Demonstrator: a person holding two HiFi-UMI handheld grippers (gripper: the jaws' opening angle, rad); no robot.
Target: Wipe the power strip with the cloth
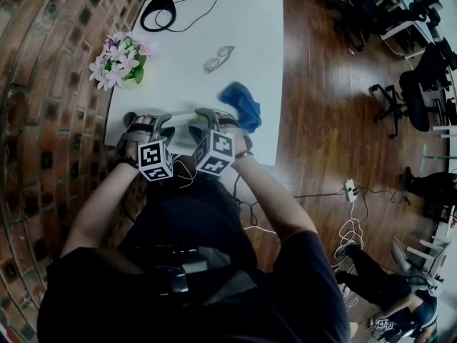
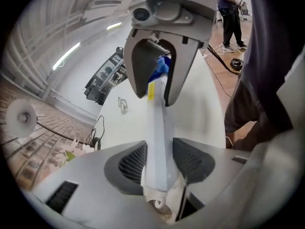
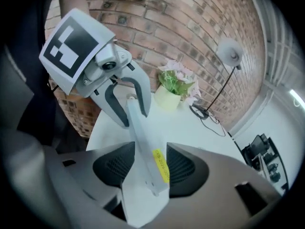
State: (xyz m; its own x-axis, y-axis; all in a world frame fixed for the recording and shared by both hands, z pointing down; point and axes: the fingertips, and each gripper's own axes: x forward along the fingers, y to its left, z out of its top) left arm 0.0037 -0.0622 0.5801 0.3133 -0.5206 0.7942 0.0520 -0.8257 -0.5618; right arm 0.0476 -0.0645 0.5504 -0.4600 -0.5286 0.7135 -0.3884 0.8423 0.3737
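Left gripper (image 2: 159,161) and right gripper (image 3: 147,171) each clamp the power strip (image 1: 183,118) at the table's (image 1: 243,20) near edge. Only the head view shows the whole cloth (image 1: 241,104), near the near right corner. A pot (image 3: 167,99) holds flowers (image 3: 178,78).

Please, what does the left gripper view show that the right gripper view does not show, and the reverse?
Only the left gripper view: the blue cloth beyond the right gripper, the glasses, and a standing person. Only the right gripper view: the left gripper from the front, with its marker cube. Both: the power strip with its yellow label, between both grippers' jaws, the white table, flowers, lamp and brick wall.
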